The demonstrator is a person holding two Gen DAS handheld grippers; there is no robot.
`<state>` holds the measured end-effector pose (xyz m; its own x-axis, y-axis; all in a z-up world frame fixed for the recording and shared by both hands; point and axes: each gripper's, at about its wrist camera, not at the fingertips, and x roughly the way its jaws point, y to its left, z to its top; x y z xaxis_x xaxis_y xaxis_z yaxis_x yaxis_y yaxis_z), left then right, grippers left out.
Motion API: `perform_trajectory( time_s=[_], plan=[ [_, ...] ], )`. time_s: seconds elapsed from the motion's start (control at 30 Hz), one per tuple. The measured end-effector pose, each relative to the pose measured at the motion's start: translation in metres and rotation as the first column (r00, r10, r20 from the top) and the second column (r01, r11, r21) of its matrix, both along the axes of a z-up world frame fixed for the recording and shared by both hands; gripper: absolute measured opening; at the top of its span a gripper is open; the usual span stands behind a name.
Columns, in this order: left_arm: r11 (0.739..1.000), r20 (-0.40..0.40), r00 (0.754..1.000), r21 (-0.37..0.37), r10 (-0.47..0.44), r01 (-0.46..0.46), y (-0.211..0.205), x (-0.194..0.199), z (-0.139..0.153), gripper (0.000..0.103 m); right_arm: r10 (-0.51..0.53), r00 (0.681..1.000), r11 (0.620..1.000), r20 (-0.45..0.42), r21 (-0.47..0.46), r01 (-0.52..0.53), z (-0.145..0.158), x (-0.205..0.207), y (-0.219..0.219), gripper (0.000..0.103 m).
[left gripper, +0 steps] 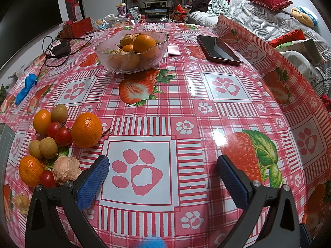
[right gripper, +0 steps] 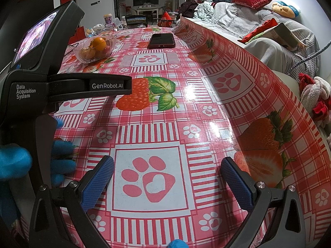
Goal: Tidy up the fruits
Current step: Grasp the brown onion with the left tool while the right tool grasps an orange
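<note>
Your left claw (left gripper: pixel 162 164) and right claw (right gripper: pixel 167 165) hang released over the strawberry-print surface (left gripper: pixel 206 107), a cluttered sofa (left gripper: pixel 258 18) alongside.

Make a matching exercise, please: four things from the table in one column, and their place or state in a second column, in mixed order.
Things:
1. glass bowl
2. phone
3. loose fruit pile
4. left gripper

Places or states:
A. open and empty, over a paw print
B. lying flat near the curled-up edge of the tablecloth
C. holding oranges, far side of the table
D. on the cloth at the near left, not in any container

Pairs: 1-C, 2-B, 3-D, 4-A
</note>
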<state>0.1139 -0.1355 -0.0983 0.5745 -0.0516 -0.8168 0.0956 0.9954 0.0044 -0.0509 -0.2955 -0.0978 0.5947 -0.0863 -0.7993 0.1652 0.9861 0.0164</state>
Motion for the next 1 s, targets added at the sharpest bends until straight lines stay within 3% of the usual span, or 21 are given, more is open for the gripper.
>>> perform_trajectory(
  time_s=[0.2, 0.37, 0.5, 0.67, 0.77, 1.0],
  plan=[
    [0.989, -0.079, 0.989, 0.069, -0.122, 0.128, 0.002, -0.011, 0.010, 0.103, 0.000, 1.000, 1.000, 0.000, 0.000, 0.000, 0.000, 0.000, 0.000, 0.103],
    [0.982, 0.026, 0.982, 0.031, -0.185, 0.184, 0.045, -0.054, 0.052, 0.103, 0.000, 1.000, 1.000, -0.002, 0.000, 0.000, -0.001, -0.001, 0.000, 0.103],
    [0.993, 0.011, 0.993, 0.039, -0.116, 0.115, 0.107, -0.076, 0.062, 0.103, 0.000, 0.999, 1.000, -0.049, 0.010, 0.000, 0.002, 0.004, 0.000, 0.103],
    [0.998, -0.045, 0.999, 0.061, -0.013, 0.016, 0.180, -0.095, 0.043, 0.103, -0.004, 0.984, 0.998, -0.177, 0.059, 0.014, 0.010, 0.017, 0.011, 0.103],
    [0.999, -0.072, 0.997, 0.049, 0.023, -0.020, 0.201, -0.099, 0.030, 0.103, 0.050, 0.986, 0.996, -0.159, 0.085, -0.037, 0.018, 0.017, 0.034, 0.103],
    [0.998, -0.107, 0.993, 0.023, 0.053, -0.050, 0.212, -0.082, 0.014, 0.103, 0.218, 0.965, 0.976, -0.145, 0.034, -0.215, 0.023, 0.038, 0.105, 0.103]
  ],
)
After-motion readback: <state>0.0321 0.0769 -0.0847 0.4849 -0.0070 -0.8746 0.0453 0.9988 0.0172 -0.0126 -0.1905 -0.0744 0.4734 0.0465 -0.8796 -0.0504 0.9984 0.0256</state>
